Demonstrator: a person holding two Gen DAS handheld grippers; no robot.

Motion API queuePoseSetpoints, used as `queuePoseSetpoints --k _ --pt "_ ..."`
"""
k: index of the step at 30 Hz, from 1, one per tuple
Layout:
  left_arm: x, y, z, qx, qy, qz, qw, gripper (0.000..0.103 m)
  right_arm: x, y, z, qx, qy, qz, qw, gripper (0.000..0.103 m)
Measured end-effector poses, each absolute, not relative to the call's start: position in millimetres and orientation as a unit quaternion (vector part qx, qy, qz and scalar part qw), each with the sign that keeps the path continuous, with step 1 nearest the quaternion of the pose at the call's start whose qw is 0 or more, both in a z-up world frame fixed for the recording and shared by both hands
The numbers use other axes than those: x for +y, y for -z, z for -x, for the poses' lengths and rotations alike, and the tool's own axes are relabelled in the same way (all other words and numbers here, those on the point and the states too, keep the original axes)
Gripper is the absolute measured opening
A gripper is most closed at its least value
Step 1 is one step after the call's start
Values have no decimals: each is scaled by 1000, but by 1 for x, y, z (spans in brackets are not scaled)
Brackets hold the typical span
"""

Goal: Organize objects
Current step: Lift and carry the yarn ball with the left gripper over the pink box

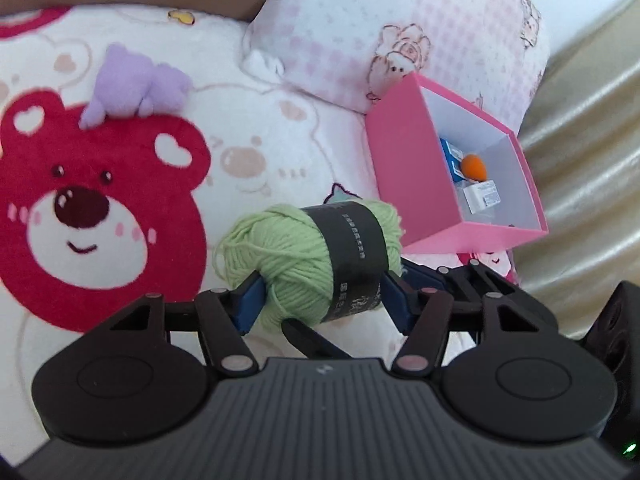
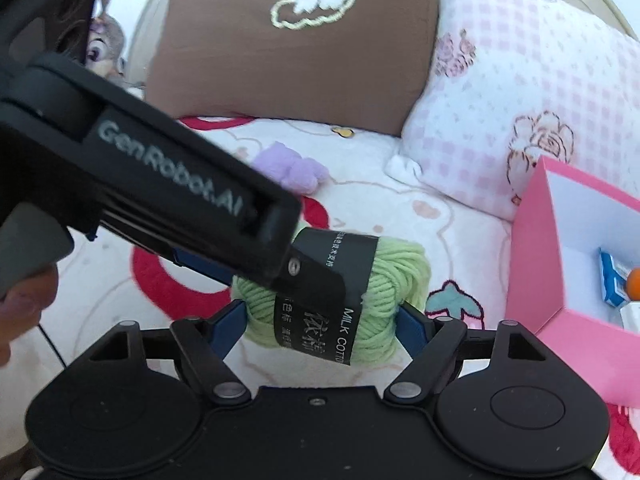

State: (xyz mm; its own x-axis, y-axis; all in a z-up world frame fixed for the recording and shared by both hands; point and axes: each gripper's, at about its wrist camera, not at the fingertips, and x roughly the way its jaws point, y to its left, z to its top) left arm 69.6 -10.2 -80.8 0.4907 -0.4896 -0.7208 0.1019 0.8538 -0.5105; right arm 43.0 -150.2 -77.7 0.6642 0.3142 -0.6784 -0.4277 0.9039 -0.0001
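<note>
A green yarn ball (image 1: 292,256) with a black paper band sits between the blue pads of both grippers at once, above the bear-print blanket. My left gripper (image 1: 320,300) is shut on its two ends. My right gripper (image 2: 324,324) is also shut on the yarn ball (image 2: 384,292), with the left gripper's body (image 2: 160,184) crossing in front of it. An open pink box (image 1: 404,168) stands to the right, holding a blue packet (image 1: 452,156), an orange ball (image 1: 474,166) and a white packet (image 1: 480,198). The pink box also shows in the right wrist view (image 2: 532,264).
A purple plush toy (image 1: 136,88) lies on the blanket (image 1: 100,216) at the left. A pink checked pillow (image 1: 380,28) and a brown pillow (image 2: 288,52) lean at the back. A gold curtain (image 1: 584,160) hangs at the right. A grey rabbit plush (image 2: 106,44) sits far left.
</note>
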Motion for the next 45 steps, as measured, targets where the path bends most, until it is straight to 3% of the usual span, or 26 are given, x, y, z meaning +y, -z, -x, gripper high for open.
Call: queuePoseSetpoints --k 23,39,45 --pt "-114 -3 -42 464 201 89 858 61 -224 7 4 304 -194 78 930 77" --pt "-214 -31 -70 441 226 -40 868 61 -317 1 -12 304 -161 -47 938 77" --pt "-228 -31 -83 452 215 -25 865 62 -333 1 -18 291 -151 -69 942 77"
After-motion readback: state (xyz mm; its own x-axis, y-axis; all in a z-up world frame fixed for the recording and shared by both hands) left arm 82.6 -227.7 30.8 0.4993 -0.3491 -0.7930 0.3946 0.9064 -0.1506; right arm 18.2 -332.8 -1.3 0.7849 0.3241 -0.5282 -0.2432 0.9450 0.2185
